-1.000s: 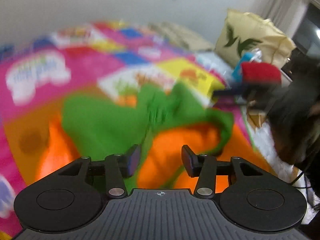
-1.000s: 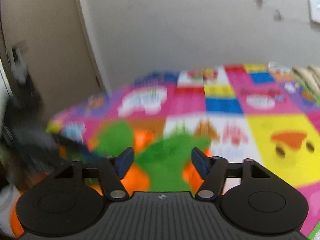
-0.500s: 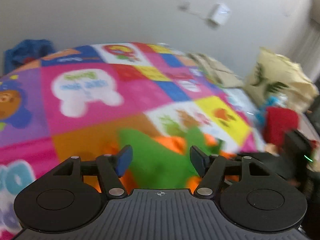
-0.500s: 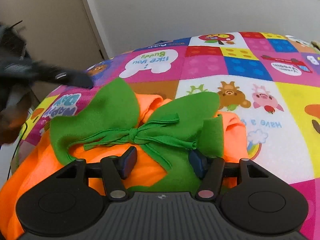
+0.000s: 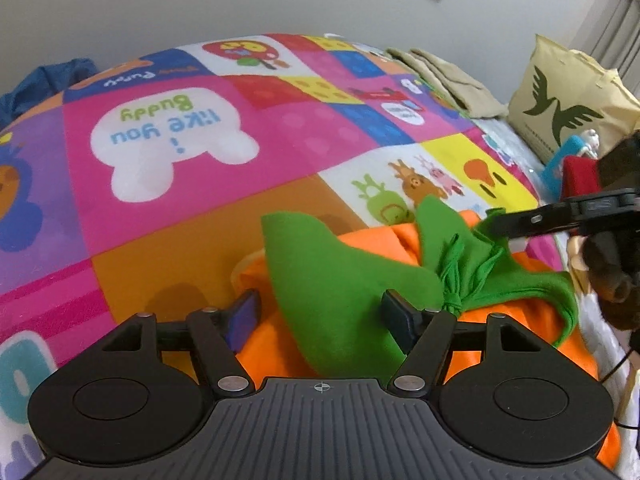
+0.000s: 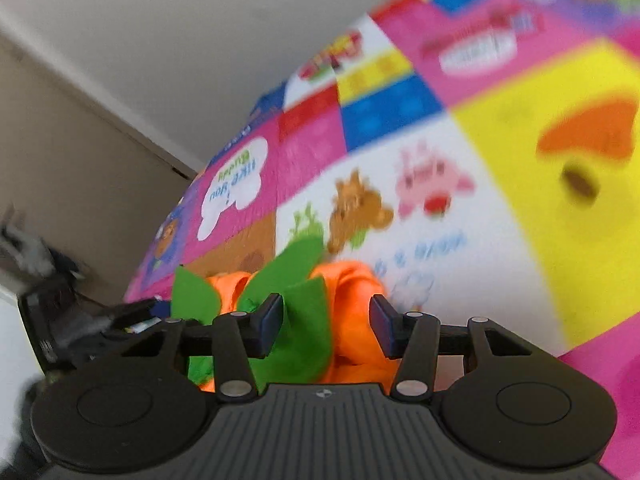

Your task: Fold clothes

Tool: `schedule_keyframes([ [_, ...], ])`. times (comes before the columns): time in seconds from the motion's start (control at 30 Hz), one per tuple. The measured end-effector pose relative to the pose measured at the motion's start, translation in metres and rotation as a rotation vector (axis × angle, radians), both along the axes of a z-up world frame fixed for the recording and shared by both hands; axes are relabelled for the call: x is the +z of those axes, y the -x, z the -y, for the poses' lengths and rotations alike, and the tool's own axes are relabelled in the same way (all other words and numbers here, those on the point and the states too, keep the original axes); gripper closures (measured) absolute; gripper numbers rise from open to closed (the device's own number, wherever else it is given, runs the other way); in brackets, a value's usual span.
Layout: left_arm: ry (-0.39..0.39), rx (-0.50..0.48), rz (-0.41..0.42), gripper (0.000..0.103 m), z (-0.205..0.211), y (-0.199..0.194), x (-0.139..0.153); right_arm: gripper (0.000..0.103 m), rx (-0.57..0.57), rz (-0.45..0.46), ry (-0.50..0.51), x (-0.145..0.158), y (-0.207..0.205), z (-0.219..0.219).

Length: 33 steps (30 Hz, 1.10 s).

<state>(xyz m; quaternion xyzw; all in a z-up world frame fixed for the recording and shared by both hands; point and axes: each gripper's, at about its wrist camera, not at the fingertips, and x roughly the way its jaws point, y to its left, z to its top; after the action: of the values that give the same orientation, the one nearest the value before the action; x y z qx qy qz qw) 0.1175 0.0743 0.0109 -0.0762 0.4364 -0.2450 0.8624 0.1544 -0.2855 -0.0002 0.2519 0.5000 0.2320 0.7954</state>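
Orange-and-green garment (image 5: 352,280): crumpled at near edge of patchwork play mat (image 5: 180,184). Left gripper (image 5: 320,320) and right gripper (image 6: 326,326): jaws wide apart, gripping nothing, over garment.

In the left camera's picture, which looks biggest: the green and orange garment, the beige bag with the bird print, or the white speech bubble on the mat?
1. Green and orange garment, though nearest.
2. White speech bubble.
3. Beige bag, farthest, partly cut off.
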Motion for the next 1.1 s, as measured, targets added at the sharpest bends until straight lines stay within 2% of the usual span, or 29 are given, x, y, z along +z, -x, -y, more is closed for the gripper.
schedule_keyframes([
  [0.13, 0.008, 0.018, 0.022, 0.034, 0.005, -0.008, -0.001, 0.054, -0.019, -0.031, -0.062, -0.012, -0.026, -0.017],
  [0.2, 0.008, 0.028, 0.037, 0.039, 0.009, -0.012, -0.002, 0.054, -0.006, -0.016, -0.106, -0.01, -0.031, -0.022],
  [0.27, 0.029, 0.022, 0.037, 0.054, 0.014, -0.016, -0.003, 0.054, 0.011, 0.003, -0.152, -0.006, -0.034, -0.027],
  [0.37, 0.062, 0.009, 0.052, 0.059, 0.016, -0.008, 0.002, 0.054, 0.036, 0.033, -0.22, 0.0, -0.038, -0.034],
  [0.47, 0.096, -0.023, 0.097, 0.061, 0.016, 0.016, 0.018, 0.054, 0.107, 0.122, -0.302, 0.027, -0.012, -0.03],
  [0.5, 0.099, -0.042, 0.119, 0.061, 0.017, 0.026, 0.026, 0.054, 0.123, 0.14, -0.297, 0.033, 0.001, -0.028],
  [0.6, 0.087, -0.108, 0.184, 0.061, 0.026, 0.065, 0.046, 0.054, 0.155, 0.178, -0.245, 0.046, 0.041, -0.022],
  [0.73, 0.071, -0.198, 0.218, 0.06, 0.041, 0.119, 0.056, 0.054, 0.197, 0.228, -0.175, 0.062, 0.095, -0.015],
  [0.83, 0.035, -0.231, 0.191, 0.06, 0.05, 0.147, 0.046, 0.054, 0.229, 0.266, -0.123, 0.074, 0.136, -0.009],
  [0.93, -0.003, -0.214, 0.135, 0.06, 0.052, 0.157, 0.026, 0.054, 0.212, 0.318, 0.019, 0.082, 0.169, 0.004],
  [1.1, -0.014, -0.176, 0.069, 0.061, 0.049, 0.154, 0.005, 0.054, 0.134, 0.492, 0.158, 0.122, 0.193, 0.015],
])
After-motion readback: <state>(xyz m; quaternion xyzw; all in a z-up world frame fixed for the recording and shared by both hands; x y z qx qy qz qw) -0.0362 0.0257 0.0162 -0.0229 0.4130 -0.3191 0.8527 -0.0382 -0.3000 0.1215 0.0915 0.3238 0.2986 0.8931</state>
